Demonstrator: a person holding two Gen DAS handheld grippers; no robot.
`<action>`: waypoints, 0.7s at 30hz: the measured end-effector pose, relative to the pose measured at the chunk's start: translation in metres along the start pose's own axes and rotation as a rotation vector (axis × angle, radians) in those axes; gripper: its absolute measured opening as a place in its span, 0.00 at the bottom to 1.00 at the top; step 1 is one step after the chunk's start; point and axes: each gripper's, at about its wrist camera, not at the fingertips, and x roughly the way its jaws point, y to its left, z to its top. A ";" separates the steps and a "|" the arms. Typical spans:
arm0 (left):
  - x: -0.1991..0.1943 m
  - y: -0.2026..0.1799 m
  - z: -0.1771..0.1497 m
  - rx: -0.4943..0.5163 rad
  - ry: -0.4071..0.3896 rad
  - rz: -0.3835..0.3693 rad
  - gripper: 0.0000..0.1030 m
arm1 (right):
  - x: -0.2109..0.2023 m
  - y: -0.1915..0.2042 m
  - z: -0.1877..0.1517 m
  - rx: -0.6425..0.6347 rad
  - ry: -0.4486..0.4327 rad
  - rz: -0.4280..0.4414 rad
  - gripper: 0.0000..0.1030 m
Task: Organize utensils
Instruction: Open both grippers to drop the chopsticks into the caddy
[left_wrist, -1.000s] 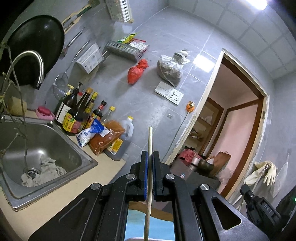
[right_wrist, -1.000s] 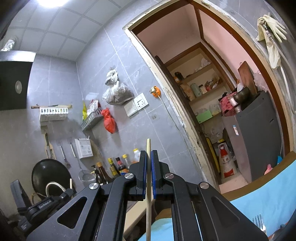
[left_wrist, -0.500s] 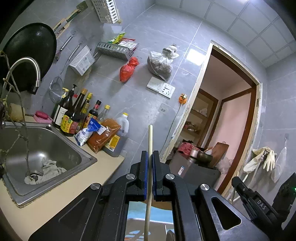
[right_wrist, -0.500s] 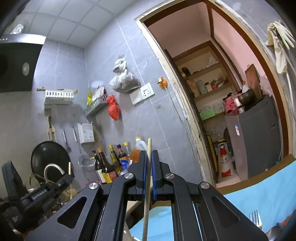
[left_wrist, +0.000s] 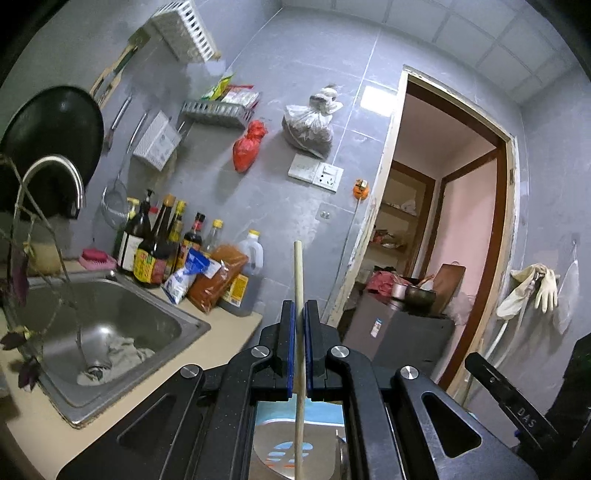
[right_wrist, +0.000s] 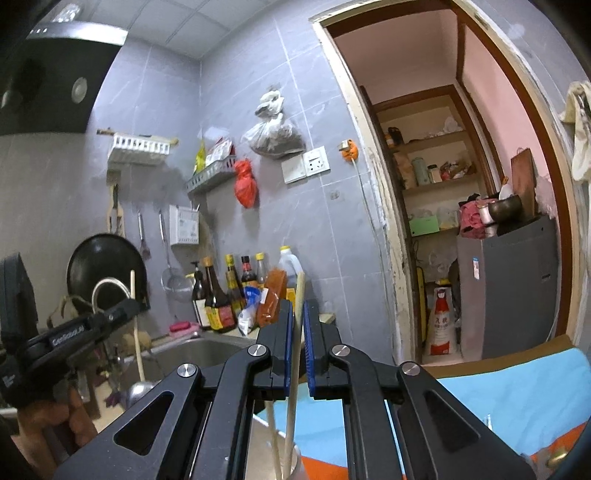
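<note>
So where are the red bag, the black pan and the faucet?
red bag (left_wrist: 248, 147): left wrist view, middle of the bag.
black pan (left_wrist: 51, 133): left wrist view, its dark face.
faucet (left_wrist: 55, 164): left wrist view, top of the curved spout.

The right tongs (right_wrist: 299, 314) have a pale chopstick (right_wrist: 295, 347) between their blue pads, leaning left with a gap beside it. The left tongs (right_wrist: 127, 308), off to their left, carry another chopstick (right_wrist: 136, 325). Sauce bottles (right_wrist: 221, 291) stand beyond on the counter (right_wrist: 325, 316).

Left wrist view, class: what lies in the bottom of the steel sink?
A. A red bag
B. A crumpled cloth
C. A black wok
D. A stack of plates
B: a crumpled pale cloth lies by the drain in the sink; the wok and red bag hang on the wall.
</note>
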 end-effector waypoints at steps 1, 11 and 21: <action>0.000 -0.002 -0.001 0.015 -0.006 0.011 0.02 | -0.001 0.001 0.000 -0.011 0.003 -0.002 0.05; -0.010 -0.017 -0.006 0.052 0.005 -0.016 0.02 | -0.013 0.000 -0.003 0.005 0.031 -0.012 0.06; -0.017 -0.017 -0.002 -0.017 0.066 -0.030 0.02 | -0.027 -0.006 0.003 0.045 0.073 -0.005 0.15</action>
